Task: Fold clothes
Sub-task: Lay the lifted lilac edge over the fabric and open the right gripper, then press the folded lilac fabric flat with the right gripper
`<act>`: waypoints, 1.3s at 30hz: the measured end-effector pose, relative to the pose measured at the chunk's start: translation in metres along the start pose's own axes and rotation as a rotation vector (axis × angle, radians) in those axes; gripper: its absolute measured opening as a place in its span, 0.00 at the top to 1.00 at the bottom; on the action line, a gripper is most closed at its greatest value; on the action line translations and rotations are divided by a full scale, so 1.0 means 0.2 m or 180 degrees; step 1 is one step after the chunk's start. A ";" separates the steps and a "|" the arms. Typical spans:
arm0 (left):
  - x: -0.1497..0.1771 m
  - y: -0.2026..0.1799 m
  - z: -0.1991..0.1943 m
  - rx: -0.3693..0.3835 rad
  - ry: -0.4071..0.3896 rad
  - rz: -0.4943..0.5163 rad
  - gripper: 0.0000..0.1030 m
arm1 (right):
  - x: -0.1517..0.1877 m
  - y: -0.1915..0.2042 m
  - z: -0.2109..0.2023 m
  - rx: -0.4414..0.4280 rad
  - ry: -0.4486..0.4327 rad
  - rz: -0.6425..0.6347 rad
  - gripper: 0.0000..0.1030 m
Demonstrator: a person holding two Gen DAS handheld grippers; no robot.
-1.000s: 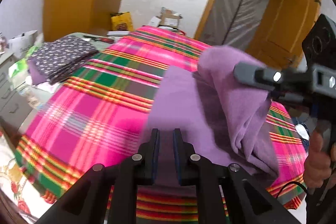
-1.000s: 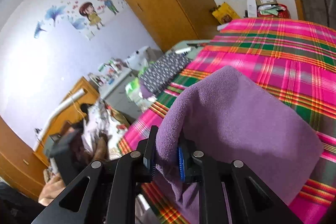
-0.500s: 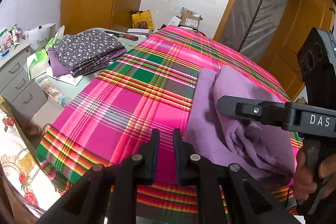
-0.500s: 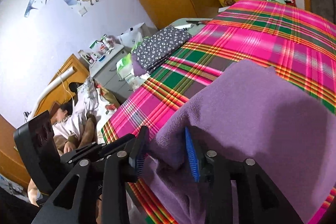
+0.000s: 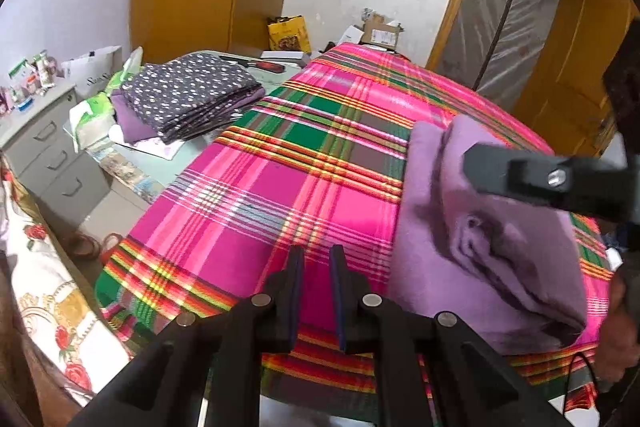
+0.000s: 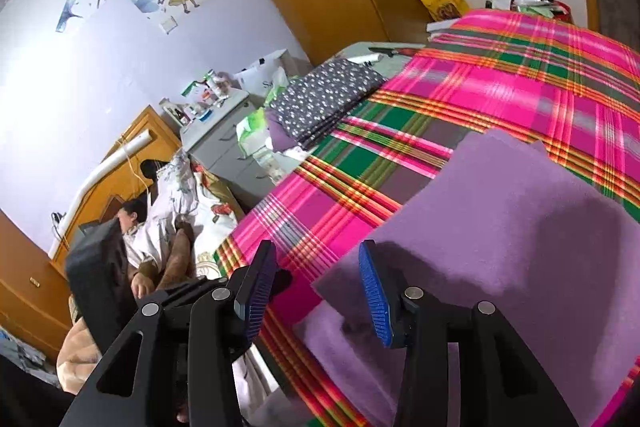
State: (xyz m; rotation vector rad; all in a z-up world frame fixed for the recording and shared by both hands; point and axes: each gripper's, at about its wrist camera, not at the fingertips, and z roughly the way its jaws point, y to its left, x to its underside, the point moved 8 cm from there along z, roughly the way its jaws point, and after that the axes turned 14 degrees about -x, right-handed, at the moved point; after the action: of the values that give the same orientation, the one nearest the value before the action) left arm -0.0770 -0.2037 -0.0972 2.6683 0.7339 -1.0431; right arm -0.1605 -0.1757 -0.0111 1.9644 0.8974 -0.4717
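Observation:
A purple garment (image 5: 480,239) lies folded over on the pink plaid table cover (image 5: 288,195) at the near right; it also shows in the right wrist view (image 6: 500,239). My left gripper (image 5: 317,287) hovers above the table's front edge, left of the garment, jaws nearly together with a narrow gap and nothing between them. My right gripper (image 6: 316,287) is open and empty just above the garment's near corner. One of its fingers (image 5: 552,183) crosses above the garment in the left wrist view.
A stack of folded dotted grey clothes (image 5: 188,99) sits on a side table to the left. A grey drawer unit (image 5: 44,147) with bottles stands beside it. A person lies on a bed (image 6: 168,227) at left. Boxes (image 5: 380,31) and a yellow bag stand behind the table.
My right gripper opened and let go of the purple garment, which dropped onto the table folded over. My left gripper drew back to the left, away from the garment.

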 end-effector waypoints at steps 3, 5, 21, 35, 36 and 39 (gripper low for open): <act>0.00 0.02 0.00 -0.0095 -0.0020 -0.0003 0.88 | -0.01 0.05 -0.03 0.0034 -0.0075 -0.0124 0.56; -0.01 0.04 -0.02 -0.0108 -0.0049 -0.0021 0.88 | -0.02 0.07 -0.06 0.0053 -0.0129 -0.0186 0.56; -0.15 -0.03 -0.23 0.1177 -0.0239 -0.0581 0.68 | 0.09 -0.11 -0.47 0.0317 -0.0622 0.0160 0.56; -0.12 -0.36 -0.03 0.1455 0.0266 -0.0358 0.68 | 0.20 -0.25 -0.64 0.0400 -0.0781 0.0411 0.56; -0.12 -0.36 -0.04 0.1479 0.0262 -0.0345 0.75 | 0.20 -0.26 -0.64 0.0402 -0.0790 0.0424 0.56; -0.10 -0.33 -0.07 0.1443 0.0200 -0.0332 0.86 | 0.21 -0.29 -0.66 0.0407 -0.0817 0.0467 0.56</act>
State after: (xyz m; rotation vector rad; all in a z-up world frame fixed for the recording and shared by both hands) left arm -0.1159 -0.1492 -0.0733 3.0812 0.7273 -1.2905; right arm -0.1783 -0.0263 -0.0017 2.0114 0.5694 -0.6911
